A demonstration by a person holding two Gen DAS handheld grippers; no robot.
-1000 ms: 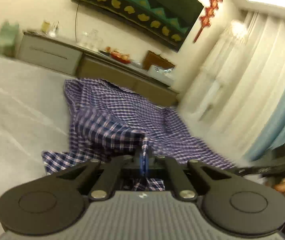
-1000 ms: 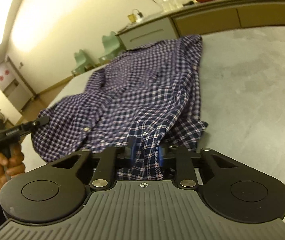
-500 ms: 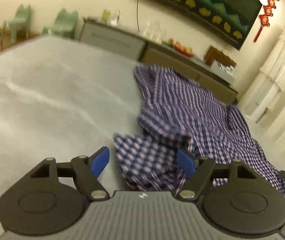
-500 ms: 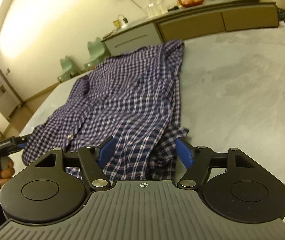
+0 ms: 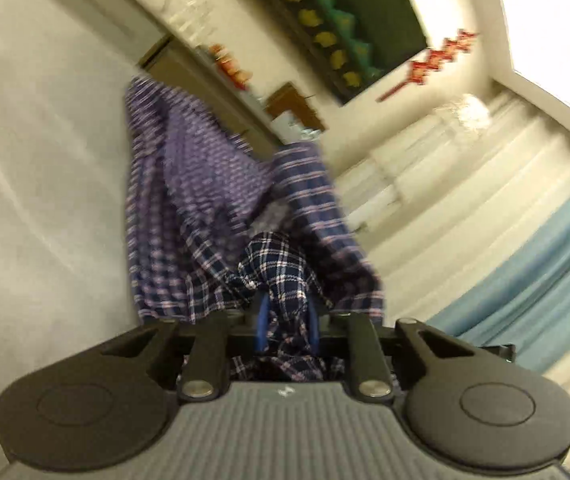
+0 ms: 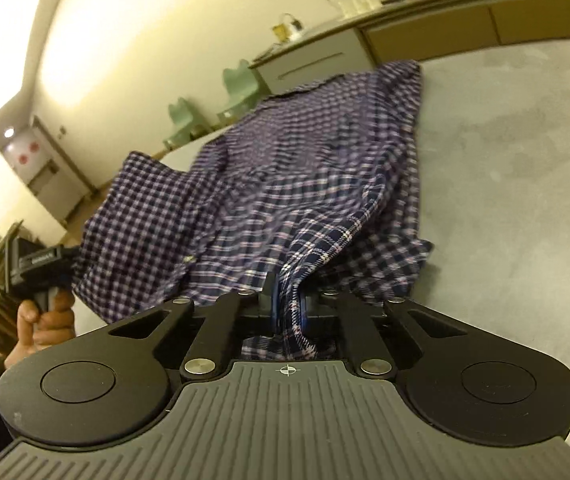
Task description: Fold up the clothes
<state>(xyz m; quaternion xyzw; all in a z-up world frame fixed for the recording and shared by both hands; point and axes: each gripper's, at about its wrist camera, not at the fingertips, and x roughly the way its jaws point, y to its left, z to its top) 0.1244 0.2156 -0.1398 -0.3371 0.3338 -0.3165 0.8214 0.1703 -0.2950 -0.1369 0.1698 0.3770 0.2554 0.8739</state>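
Clearly the plaid shirt (image 6: 305,184) is light, limp cloth that sags and bunches. Both the left gripper (image 5: 287,326) and right gripper (image 6: 289,308) are clamped on its near hem, well apart; a seamed edge looks the surest hold.

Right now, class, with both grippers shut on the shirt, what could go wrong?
1. Left gripper pinches a bunched wad of shirt; it may fold crooked.
2. Right gripper holds only a thin hem; lifting could let it slip.
3. The far end lies near the table edge and might slide off.

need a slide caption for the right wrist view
Right tool shut on the plaid shirt, lifting its near edge off the grey bed.
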